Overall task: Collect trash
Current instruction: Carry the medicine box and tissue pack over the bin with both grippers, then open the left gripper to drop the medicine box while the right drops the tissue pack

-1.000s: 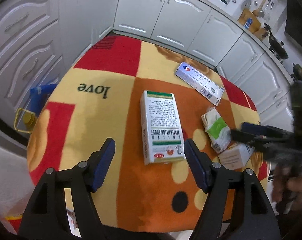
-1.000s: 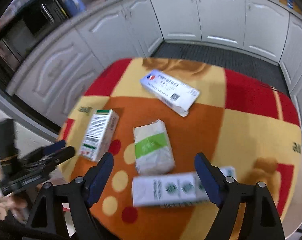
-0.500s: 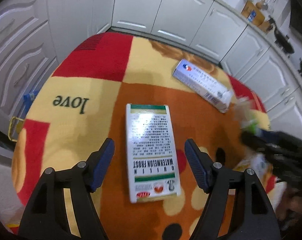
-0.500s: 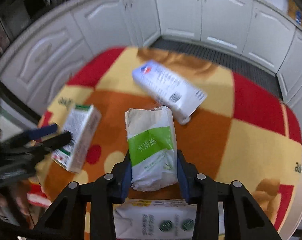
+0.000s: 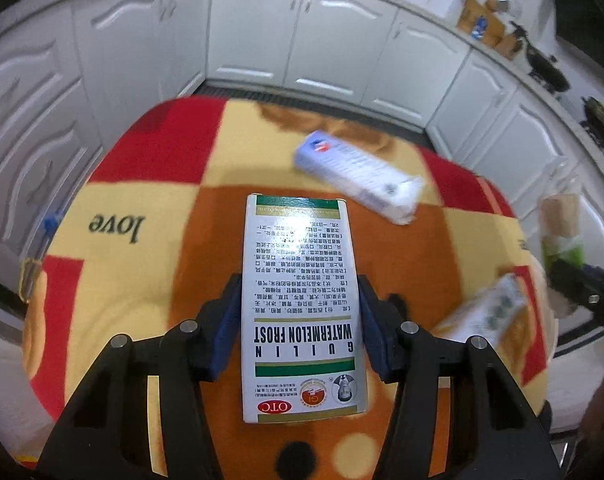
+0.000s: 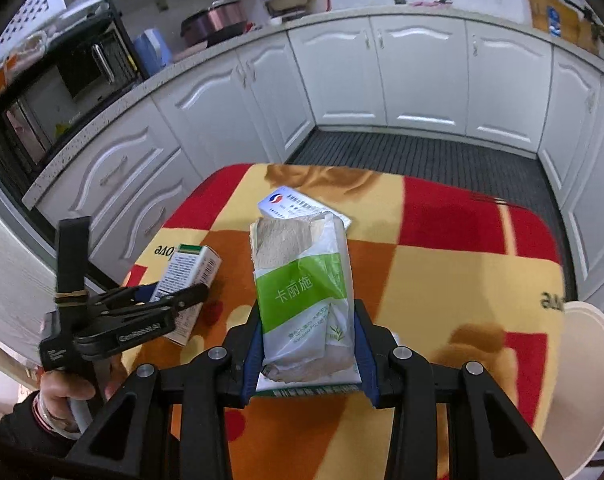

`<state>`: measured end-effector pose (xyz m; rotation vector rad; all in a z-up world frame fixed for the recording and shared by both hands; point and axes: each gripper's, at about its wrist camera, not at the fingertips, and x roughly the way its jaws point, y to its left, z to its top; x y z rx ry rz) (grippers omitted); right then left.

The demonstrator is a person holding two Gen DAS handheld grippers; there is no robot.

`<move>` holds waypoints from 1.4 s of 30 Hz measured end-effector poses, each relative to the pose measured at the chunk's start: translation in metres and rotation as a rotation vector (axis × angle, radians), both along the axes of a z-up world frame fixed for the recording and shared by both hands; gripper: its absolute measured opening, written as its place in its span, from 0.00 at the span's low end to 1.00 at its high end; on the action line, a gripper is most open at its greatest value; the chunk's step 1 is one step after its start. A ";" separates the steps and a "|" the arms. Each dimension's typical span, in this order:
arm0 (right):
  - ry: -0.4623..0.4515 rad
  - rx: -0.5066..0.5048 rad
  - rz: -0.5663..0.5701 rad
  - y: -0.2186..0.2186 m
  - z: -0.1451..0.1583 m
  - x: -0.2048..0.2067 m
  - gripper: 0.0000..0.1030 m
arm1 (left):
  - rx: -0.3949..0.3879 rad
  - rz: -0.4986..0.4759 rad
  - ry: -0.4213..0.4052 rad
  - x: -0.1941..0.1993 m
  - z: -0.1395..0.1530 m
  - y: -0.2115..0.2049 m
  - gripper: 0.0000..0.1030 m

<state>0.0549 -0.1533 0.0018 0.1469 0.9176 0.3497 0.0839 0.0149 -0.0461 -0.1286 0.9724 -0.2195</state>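
In the left wrist view, the left gripper (image 5: 300,328) fills the lower centre of the frame, its blue-padded fingers (image 5: 227,330) clamped on either long side of the Watermelon Frost medicine box (image 5: 300,304), a white carton with green bands and an OTC mark that runs from the bottom centre up to mid-frame. Whether the box is lifted off the table (image 5: 150,184) or still resting on it cannot be told. The table is covered in a red, yellow and orange checked cloth with the word "love" at the left. A long white-and-blue carton (image 5: 356,176) lies on the cloth at upper centre right, blurred, and another pale carton (image 5: 488,312) lies at the right edge, also blurred. In the right wrist view, the right gripper (image 6: 308,346) sits at lower centre with its fingers (image 6: 364,350) pressed against the sides of a green-and-white tissue pack (image 6: 302,292), torn open at its top end, which stands above the cloth and hides part of the long carton behind it. A flat carton edge shows just beneath the pack. At the left of that frame the other gripper appears side-on, closed on the medicine box, with the person's hand (image 6: 68,390) wrapped round its handle. White kitchen cabinets (image 6: 418,76) ring the background.
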 end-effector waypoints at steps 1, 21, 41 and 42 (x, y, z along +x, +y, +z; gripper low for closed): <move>-0.005 0.000 -0.008 -0.005 0.002 -0.004 0.37 | 0.004 -0.012 -0.017 -0.004 0.008 -0.006 0.51; 0.011 -0.003 -0.282 -0.151 -0.007 -0.075 0.38 | 0.028 -0.333 -0.131 -0.044 0.060 -0.184 0.51; 0.125 0.029 -0.510 -0.260 -0.055 -0.112 0.38 | 0.012 -0.518 -0.026 -0.047 0.011 -0.321 0.51; 0.128 0.031 -0.515 -0.262 -0.057 -0.113 0.38 | 0.014 -0.520 -0.024 -0.047 0.009 -0.323 0.51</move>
